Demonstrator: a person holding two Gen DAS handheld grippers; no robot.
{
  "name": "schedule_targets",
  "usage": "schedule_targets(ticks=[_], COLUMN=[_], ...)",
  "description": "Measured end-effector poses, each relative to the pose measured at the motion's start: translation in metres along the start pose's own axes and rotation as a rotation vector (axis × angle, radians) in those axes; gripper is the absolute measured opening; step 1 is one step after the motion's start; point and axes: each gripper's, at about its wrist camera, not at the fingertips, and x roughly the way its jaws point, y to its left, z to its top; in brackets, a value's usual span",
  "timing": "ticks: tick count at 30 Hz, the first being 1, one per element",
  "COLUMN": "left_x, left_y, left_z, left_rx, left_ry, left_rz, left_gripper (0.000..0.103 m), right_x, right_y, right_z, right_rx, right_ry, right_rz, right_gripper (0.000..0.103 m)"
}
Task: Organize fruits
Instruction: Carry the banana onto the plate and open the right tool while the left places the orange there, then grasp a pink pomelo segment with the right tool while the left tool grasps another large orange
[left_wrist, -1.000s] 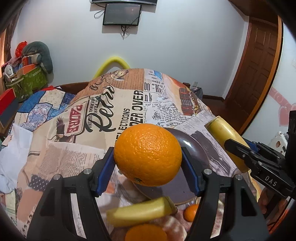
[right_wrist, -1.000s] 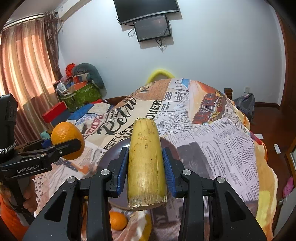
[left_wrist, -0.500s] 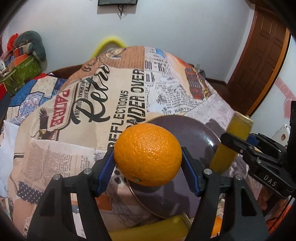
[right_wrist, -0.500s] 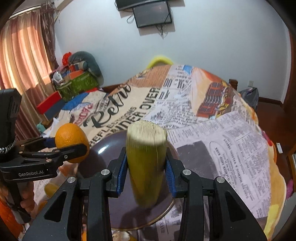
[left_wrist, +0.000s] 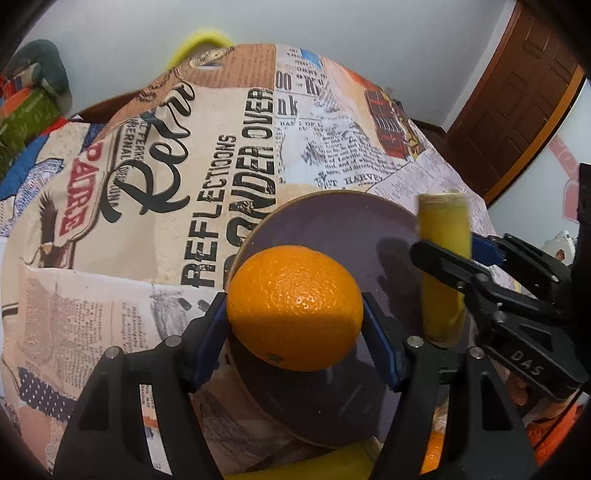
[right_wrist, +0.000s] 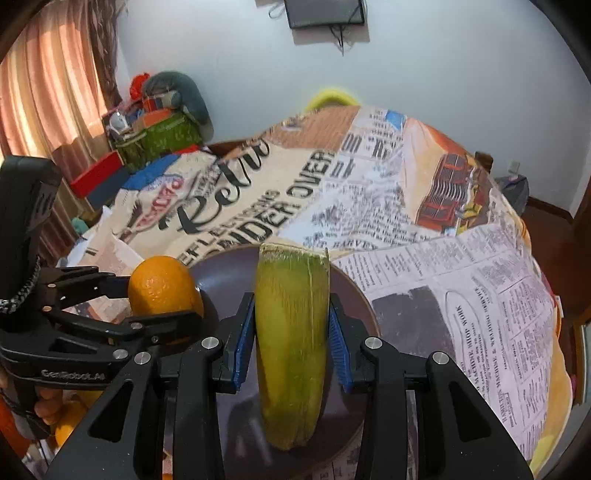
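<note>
My left gripper (left_wrist: 295, 314) is shut on a large orange (left_wrist: 293, 306) and holds it over the near left part of a dark purple plate (left_wrist: 332, 229). My right gripper (right_wrist: 291, 332) is shut on a yellow-green corn cob (right_wrist: 291, 339), held nearly upright over the same plate (right_wrist: 354, 299). The right gripper (left_wrist: 476, 273) with the cob (left_wrist: 443, 266) shows at the right of the left wrist view. The left gripper (right_wrist: 155, 306) with the orange (right_wrist: 162, 291) shows at the left of the right wrist view.
The plate lies on a table under a newspaper-print cloth (left_wrist: 184, 184). A yellow fruit (left_wrist: 332, 465) and a small orange (left_wrist: 432, 450) lie below the plate's near edge. A wooden door (left_wrist: 517, 96) stands at the right. Bags and boxes (right_wrist: 159, 125) pile up at the far left.
Both grippers have moved forward and down over the plate. The cob has tipped from lying along the fingers to nearly upright. The orange sits lower over the plate.
</note>
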Motion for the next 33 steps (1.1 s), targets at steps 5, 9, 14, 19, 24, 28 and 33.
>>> schedule_targets(ticks=[5,9,14,19,24,28,33], left_x=[0.001,-0.005,-0.021,-0.049,-0.081,-0.107,-0.133], left_y=[-0.003,-0.006,-0.005,-0.010,-0.014,-0.019,-0.023], left_z=[0.003,0.006,0.005,0.001,-0.007,-0.019,-0.038], left_rx=[0.021,0.038,0.015,0.022,0.014,0.021,0.025], left_ry=[-0.009,-0.045,-0.084,-0.147,-0.194,-0.228,-0.259], left_rz=[0.010,0.033,0.037,0.057,0.056,0.062,0.073], left_gripper=[0.069,0.079,0.080,0.080,0.080,0.080,0.081], right_x=[0.011,0.004,-0.008,-0.029,-0.056,-0.080,-0.108], right_y=[-0.004,-0.003,-0.005,0.000,0.007,0.016,0.027], right_z=[-0.005,-0.004,-0.005,-0.007,-0.010,-0.015,-0.024], right_rx=[0.021,0.014,0.032,0.036,0.046,0.041,0.034], right_ry=[0.048,0.030,0.011,-0.020,-0.055,-0.084,-0.119], right_rz=[0.024,0.010,0.013,0.007,0.000,-0.010,-0.029], right_gripper=[0.034,0.034,0.034,0.035,0.036,0.037,0.041])
